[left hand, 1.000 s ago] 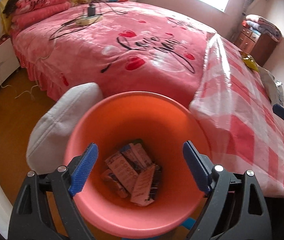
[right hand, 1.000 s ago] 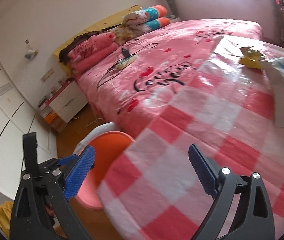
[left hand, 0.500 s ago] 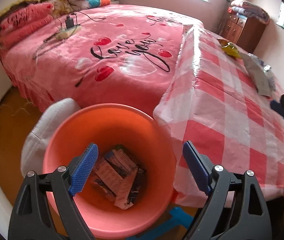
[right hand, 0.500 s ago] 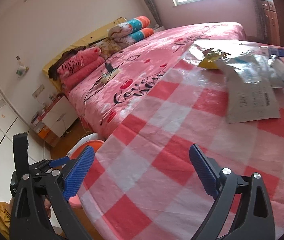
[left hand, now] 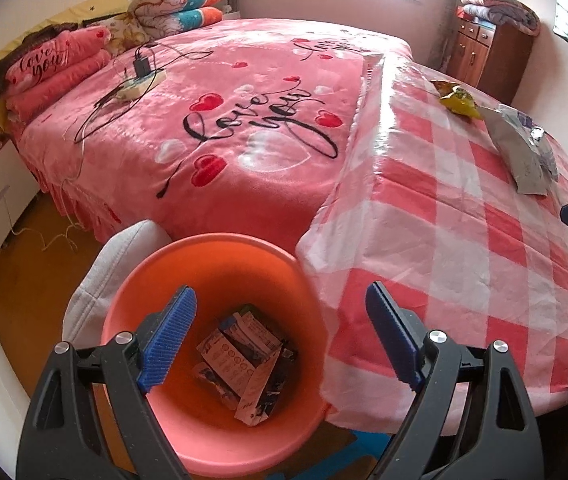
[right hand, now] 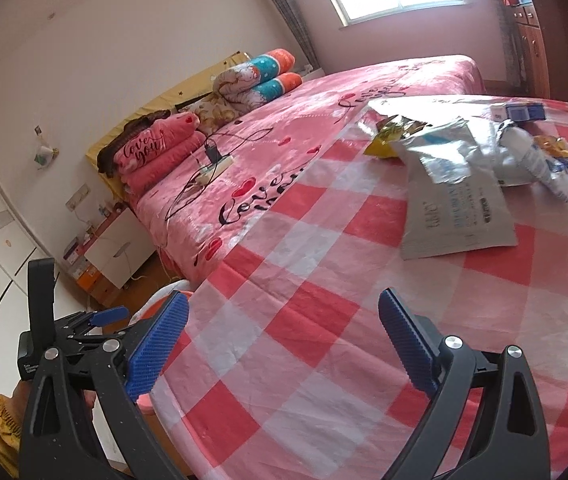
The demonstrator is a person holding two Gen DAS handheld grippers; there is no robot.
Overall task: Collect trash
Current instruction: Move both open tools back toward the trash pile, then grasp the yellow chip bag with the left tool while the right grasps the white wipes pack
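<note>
Between the open, empty jaws of the right gripper (right hand: 279, 340) lies bare table (right hand: 324, 360). Beyond, near the far edge, sits the trash: a flat grey pouch (right hand: 456, 216) and crumpled wrappers (right hand: 388, 136). All look light, thin and slick; pinch a raised edge. Left gripper (left hand: 279, 336) hangs open over the bin (left hand: 131, 300).

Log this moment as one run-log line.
left gripper: open, empty, above bin | bin: holds wrappers | right gripper: open, empty, above tablecloth | remaining: pouch, yellow bag
</note>
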